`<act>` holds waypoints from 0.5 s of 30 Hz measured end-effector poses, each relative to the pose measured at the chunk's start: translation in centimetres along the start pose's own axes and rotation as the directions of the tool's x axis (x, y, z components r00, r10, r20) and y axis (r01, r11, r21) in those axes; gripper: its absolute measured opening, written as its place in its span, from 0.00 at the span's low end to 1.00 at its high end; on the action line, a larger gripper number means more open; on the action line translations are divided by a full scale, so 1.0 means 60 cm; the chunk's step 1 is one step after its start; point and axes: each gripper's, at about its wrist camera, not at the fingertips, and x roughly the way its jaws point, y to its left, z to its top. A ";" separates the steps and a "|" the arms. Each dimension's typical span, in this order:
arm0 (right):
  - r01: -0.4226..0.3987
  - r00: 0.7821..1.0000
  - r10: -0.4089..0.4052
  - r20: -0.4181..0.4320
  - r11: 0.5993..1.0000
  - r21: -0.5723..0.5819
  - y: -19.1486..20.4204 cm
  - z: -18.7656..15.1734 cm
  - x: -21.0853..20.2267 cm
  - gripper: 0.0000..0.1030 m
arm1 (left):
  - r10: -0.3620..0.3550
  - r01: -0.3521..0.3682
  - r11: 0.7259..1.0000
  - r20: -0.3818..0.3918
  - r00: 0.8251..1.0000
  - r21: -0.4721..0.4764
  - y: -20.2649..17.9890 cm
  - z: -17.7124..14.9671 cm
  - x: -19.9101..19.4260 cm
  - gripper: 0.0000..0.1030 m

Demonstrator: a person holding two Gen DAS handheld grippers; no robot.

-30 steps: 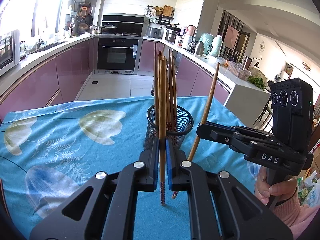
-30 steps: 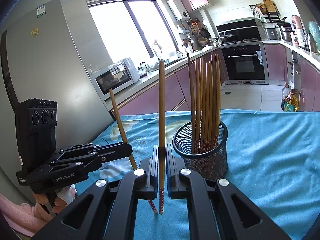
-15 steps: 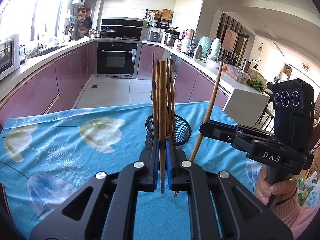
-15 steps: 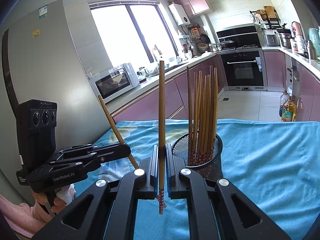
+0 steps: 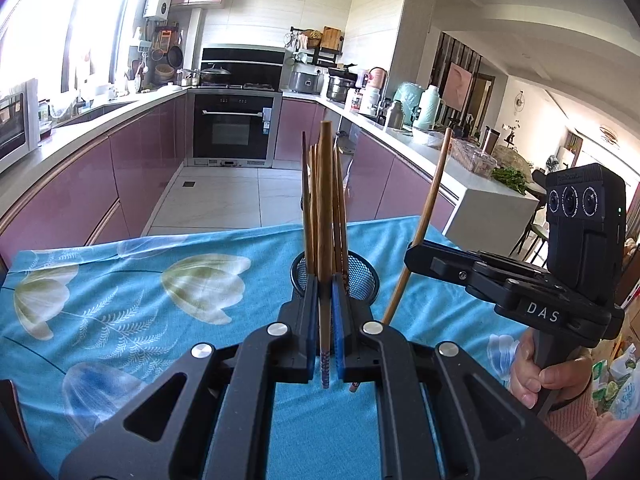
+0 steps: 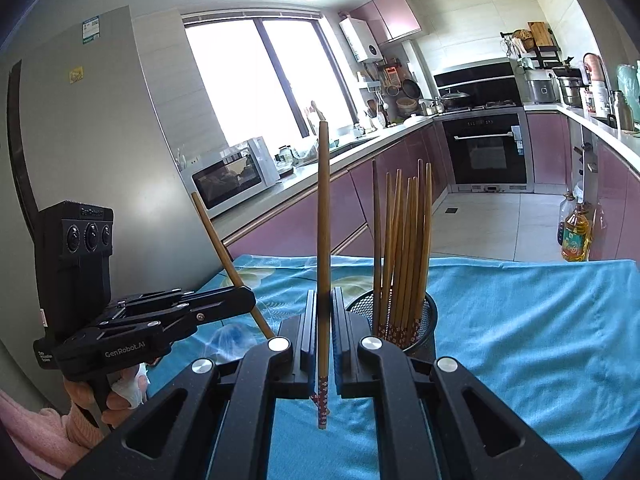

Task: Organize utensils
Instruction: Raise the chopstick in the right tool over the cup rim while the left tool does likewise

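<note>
Each claw, left (image 5: pixel 325 312) and right (image 6: pixel 323 322), clamps one chopstick upright. Risk: a tip may strike the holder (image 6: pixel 424 320) rim, tipping it on the surface (image 6: pixel 520 320).

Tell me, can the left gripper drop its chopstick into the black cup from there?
Probably yes. The left gripper holds its chopstick upright just before the mesh cup, nothing between them. The chopsticks inside crowd it, but room remains.
</note>
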 end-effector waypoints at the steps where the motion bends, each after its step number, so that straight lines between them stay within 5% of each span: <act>1: 0.000 1.000 0.001 0.002 1.000 -0.003 0.000 0.002 -0.001 0.06 | -0.001 0.001 1.000 0.002 1.000 0.002 -0.001 0.002 -0.001 0.07; 15: -0.017 0.999 0.017 0.044 1.000 -0.004 -0.010 0.040 -0.009 0.06 | 0.006 -0.007 1.000 0.042 0.999 0.022 -0.016 0.037 -0.019 0.07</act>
